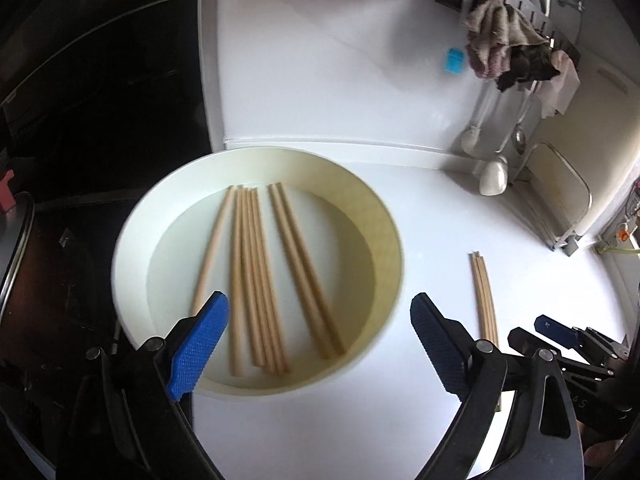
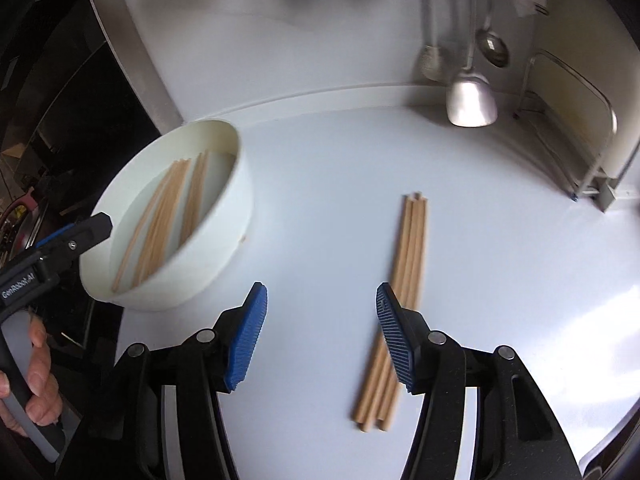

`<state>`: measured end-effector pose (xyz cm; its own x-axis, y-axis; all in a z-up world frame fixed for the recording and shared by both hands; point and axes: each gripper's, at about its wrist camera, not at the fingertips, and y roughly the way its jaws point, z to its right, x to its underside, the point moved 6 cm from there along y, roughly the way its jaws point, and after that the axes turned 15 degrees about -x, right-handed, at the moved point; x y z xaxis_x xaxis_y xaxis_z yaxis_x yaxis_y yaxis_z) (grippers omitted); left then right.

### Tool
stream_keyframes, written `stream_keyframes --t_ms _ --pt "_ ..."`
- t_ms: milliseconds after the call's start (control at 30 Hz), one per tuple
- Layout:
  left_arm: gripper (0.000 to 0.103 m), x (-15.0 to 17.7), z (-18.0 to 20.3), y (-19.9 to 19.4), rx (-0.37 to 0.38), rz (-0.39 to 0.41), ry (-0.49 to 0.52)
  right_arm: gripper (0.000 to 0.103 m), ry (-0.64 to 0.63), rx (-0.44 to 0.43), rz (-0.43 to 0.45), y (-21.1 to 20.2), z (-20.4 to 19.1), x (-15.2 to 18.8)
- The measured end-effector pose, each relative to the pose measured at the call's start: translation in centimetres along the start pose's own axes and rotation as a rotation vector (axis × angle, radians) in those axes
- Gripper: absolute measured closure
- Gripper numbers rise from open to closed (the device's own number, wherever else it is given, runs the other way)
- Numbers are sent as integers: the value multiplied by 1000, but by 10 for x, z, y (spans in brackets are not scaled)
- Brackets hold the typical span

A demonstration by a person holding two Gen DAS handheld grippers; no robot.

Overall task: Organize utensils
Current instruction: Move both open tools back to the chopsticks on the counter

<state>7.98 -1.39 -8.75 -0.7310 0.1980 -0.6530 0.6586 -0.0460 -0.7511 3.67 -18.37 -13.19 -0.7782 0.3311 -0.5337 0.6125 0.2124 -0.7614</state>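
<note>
A round white basin [image 1: 132, 236] holds several wooden chopsticks [image 1: 256, 272] lying lengthwise. My left gripper [image 1: 320, 340] is open and empty, hovering over the basin's near rim. The basin [image 2: 208, 256] and its chopsticks [image 2: 160, 216] also show at the left in the right wrist view. A small bundle of chopsticks [image 2: 400, 300] lies on the white counter; it also shows in the left wrist view [image 1: 486, 296]. My right gripper [image 2: 320, 332] is open and empty, just left of the bundle's near end, its right finger over it.
Ladles and a skimmer [image 2: 472, 96] hang against the back wall, with cloths [image 1: 504, 48] on a rail above. A metal rack [image 2: 580, 128] stands at the right. A dark stove area [image 1: 100, 100] lies left of the counter.
</note>
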Motion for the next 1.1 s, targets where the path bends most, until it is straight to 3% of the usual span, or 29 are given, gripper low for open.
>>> stream_keyframes --t_ms 167,367,567,733,1100 --pt "12 16 60 -14 13 -13 19 48 41 32 -1 -26 67 24" --pt "7 39 105 -14 -12 -18 10 48 4 9 -9 -20 105 50" --pt "7 55 116 -4 -23 -1 40 48 17 -29 28 -6 104 56" --pt "7 64 119 18 -33 2 91 48 30 -13 78 10 100 54" --pt "7 63 118 27 23 7 90 48 43 75 77 25 103 61"
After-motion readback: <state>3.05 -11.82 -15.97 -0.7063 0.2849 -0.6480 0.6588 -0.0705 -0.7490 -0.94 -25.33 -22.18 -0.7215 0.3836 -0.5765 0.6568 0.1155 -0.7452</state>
